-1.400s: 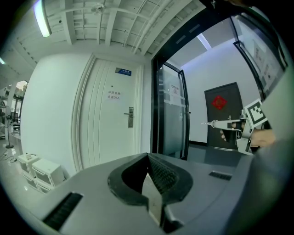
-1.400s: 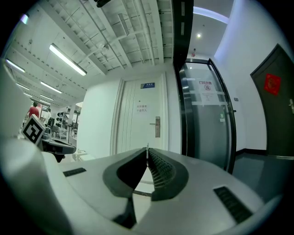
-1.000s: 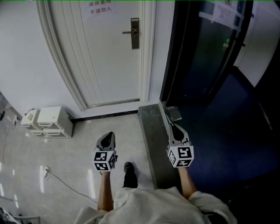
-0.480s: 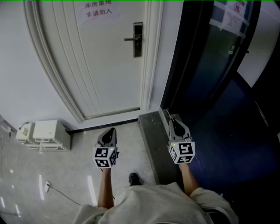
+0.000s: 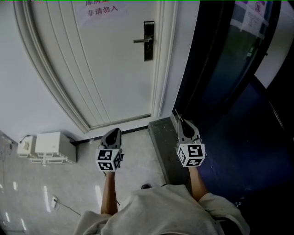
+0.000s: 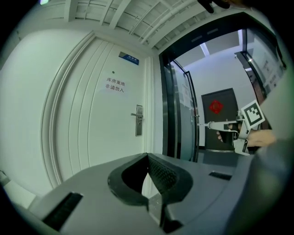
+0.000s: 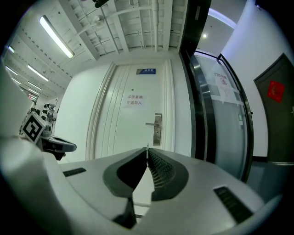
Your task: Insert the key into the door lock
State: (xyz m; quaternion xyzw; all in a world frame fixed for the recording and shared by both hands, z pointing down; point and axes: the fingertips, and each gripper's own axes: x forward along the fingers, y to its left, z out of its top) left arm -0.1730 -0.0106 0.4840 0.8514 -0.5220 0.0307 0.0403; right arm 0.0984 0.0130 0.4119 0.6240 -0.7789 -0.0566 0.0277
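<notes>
White panelled door [image 5: 115,69] ahead carries a tall metal lock plate with lever handle [image 5: 149,40]. Well short of that lock, the right gripper [image 5: 180,120] is clamped on a thin metal key [image 7: 147,147], tip forward for insertion. The left gripper [image 5: 116,131], closed and empty, hangs equally short of it.

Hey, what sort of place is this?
Likely an indoor corridor of an office or workplace: a white door with a paper notice and lever lock, beside a dark-framed glass door.

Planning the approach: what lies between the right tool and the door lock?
Nothing: the right gripper view shows bare air between the right tool, shut on the key, and the door lock on the white door.
</notes>
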